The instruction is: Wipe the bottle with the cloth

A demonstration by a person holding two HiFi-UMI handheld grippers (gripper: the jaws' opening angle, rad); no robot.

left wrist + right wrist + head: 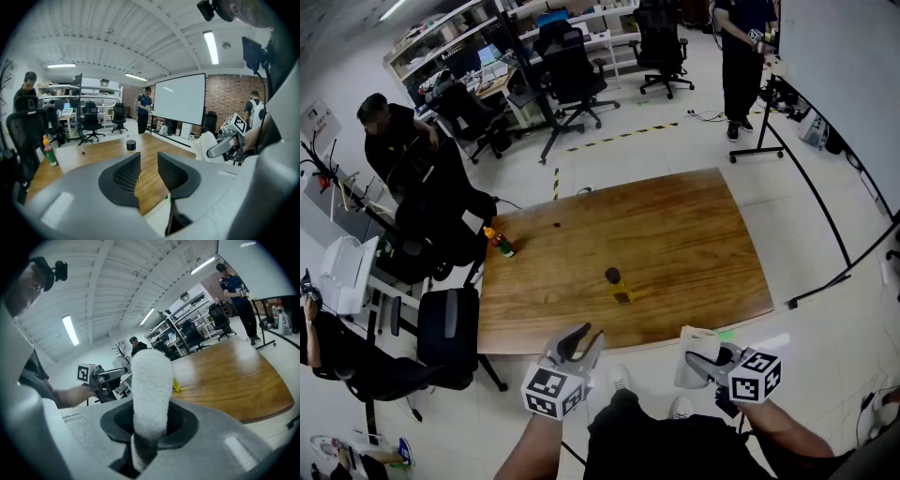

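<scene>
A small yellow bottle (620, 288) with a black cap (131, 145) stands upright near the table's front middle. My right gripper (692, 362) is shut on a white cloth (694, 349), held off the table's front edge to the right. In the right gripper view the cloth (151, 389) sticks up between the jaws and hides most of the bottle (176, 386). My left gripper (587, 340) hovers just off the front edge, short of the bottle. Its jaws (148, 163) stand apart with nothing between them. From the left gripper view, the right gripper (227, 144) and cloth (205, 145) are at right.
An orange-capped green bottle (500, 243) stands at the wooden table's (694, 234) left edge. Office chairs (448, 330) crowd the left side, with people seated there. A person (741, 56) stands at the far right by a whiteboard stand (811, 187).
</scene>
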